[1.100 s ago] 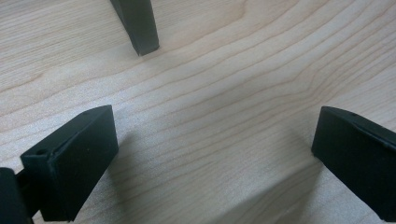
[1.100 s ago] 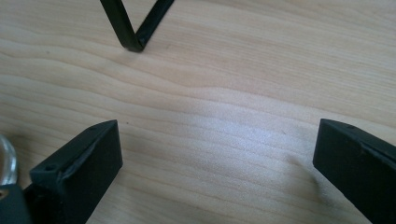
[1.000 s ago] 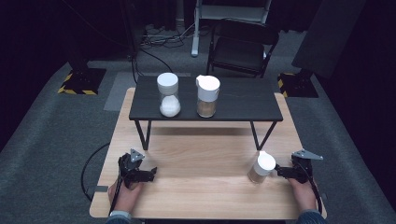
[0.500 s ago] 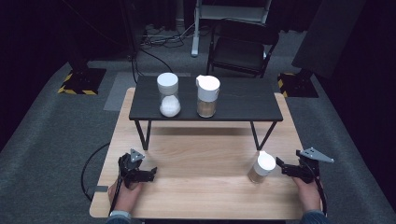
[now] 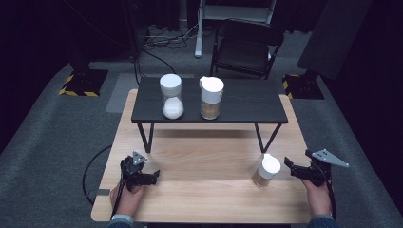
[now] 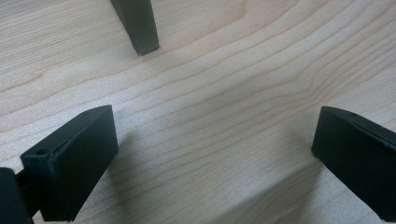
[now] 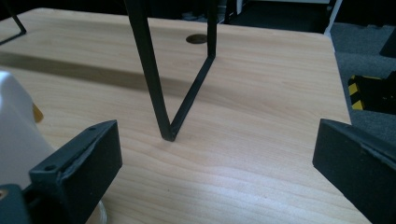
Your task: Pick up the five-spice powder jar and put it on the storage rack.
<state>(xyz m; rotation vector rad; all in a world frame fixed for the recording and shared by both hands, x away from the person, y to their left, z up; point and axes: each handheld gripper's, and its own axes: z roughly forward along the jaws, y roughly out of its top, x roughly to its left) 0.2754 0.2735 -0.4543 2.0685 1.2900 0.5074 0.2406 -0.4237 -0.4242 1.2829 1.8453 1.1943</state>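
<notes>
Both grippers rest low on the wooden table (image 5: 209,156), jaws spread wide and gripping nothing.

From the high view, the small white-lidded jar (image 5: 266,170) stands at about nine o'clock of the right gripper (image 5: 291,166), just beside it but apart. The right gripper view adds what the high view lacks: the jar's white lid (image 7: 16,126) sits outside the jaws, past the left one, while the V-shaped black leg (image 7: 180,93) of the raised shelf (image 5: 247,102) stands straight ahead at twelve o'clock. The left gripper (image 5: 149,176) sits at the table's near left; its view shows bare wood between the jaws and a shelf leg's foot (image 6: 140,32) at eleven o'clock. On the shelf stand two taller white-lidded jars (image 5: 171,97), well apart from both grippers.
</notes>
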